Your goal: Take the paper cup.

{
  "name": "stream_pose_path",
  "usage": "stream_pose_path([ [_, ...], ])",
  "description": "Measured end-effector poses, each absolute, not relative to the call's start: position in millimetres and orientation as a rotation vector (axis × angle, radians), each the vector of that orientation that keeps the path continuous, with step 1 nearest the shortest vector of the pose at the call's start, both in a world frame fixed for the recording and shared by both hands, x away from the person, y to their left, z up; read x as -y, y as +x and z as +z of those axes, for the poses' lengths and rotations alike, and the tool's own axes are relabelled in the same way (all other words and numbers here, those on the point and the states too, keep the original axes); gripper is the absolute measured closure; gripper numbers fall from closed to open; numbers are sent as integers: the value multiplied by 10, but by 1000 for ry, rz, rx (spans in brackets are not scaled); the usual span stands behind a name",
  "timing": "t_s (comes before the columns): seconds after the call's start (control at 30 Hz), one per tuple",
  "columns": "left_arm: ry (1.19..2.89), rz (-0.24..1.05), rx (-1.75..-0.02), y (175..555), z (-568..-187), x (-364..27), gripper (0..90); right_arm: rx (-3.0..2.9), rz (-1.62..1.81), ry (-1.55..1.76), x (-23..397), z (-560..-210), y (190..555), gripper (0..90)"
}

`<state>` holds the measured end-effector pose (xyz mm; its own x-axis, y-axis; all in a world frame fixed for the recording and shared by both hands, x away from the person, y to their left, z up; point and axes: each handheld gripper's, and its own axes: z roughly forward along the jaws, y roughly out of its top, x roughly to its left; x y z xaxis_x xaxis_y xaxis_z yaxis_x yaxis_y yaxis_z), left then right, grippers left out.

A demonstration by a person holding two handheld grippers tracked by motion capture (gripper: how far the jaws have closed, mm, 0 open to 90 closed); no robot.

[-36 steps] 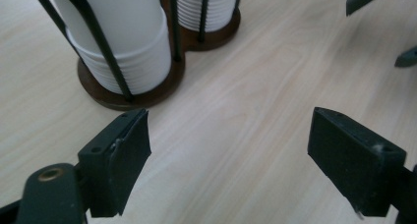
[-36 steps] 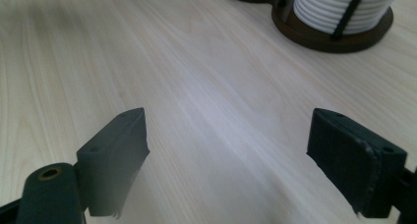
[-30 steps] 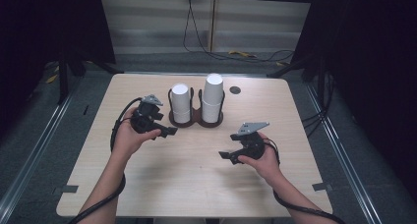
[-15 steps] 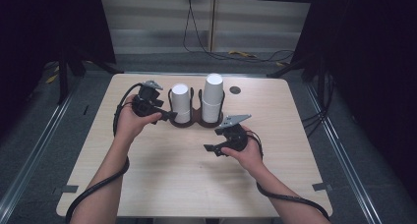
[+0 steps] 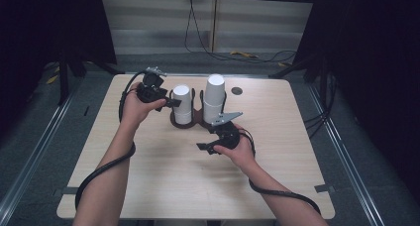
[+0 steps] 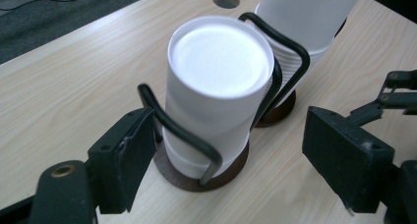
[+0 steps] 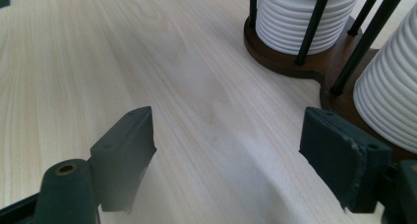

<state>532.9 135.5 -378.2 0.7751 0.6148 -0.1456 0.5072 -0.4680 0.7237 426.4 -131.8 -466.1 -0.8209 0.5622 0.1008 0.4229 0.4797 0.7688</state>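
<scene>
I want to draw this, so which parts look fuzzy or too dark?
High view: the table is lit, the room around it almost black. Left gripper view: the shorter cup stack is sharp with soft glare on top; the near tongs look slightly soft. Right gripper view: a pale blurry smear lies on the wood between the tongs.

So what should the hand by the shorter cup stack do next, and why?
Probably ease the left gripper forward, so its jaws come round the shorter cup stack. Its jaws have just been closing a little but stand open, nothing pressed between them, and the stack sits just ahead in its wire holder.
</scene>
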Motion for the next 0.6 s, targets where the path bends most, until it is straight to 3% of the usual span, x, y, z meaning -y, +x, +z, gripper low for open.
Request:
stream_pose_path([
  [0.6, 2189, 200, -814, 5540, -3796, -1129, 273, -2519, 1255, 840, 1098, -4656, 4419, 243],
])
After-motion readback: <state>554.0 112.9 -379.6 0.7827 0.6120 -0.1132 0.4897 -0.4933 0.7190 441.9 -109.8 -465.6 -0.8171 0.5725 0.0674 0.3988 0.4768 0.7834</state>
